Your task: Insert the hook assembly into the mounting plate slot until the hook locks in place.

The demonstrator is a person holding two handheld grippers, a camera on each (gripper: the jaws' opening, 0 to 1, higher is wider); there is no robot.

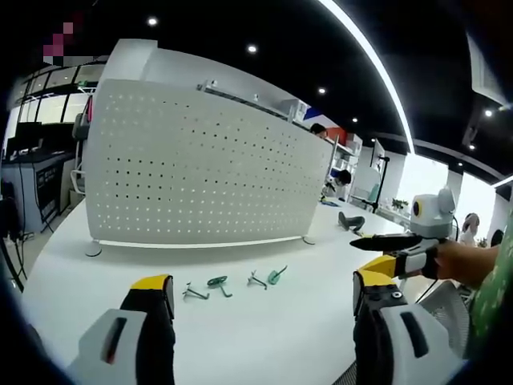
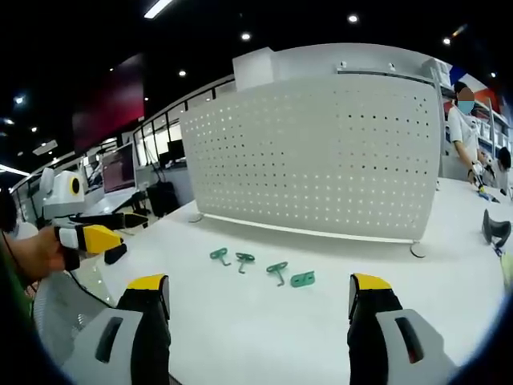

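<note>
A smooth white table (image 2: 264, 321) is seen in a ceiling-lit room. A white perforated metal pegboard (image 2: 321, 152) stands upright on it. Four small green hooks (image 2: 264, 266) lie in a row before it. Left gripper (image 1: 264, 301) and right gripper (image 2: 258, 301) are held wide, gripping nothing.

Black handheld device (image 2: 495, 228) on white table (image 2: 240, 321) at far right; monitors (image 2: 119, 168) in bkgd left.
</note>
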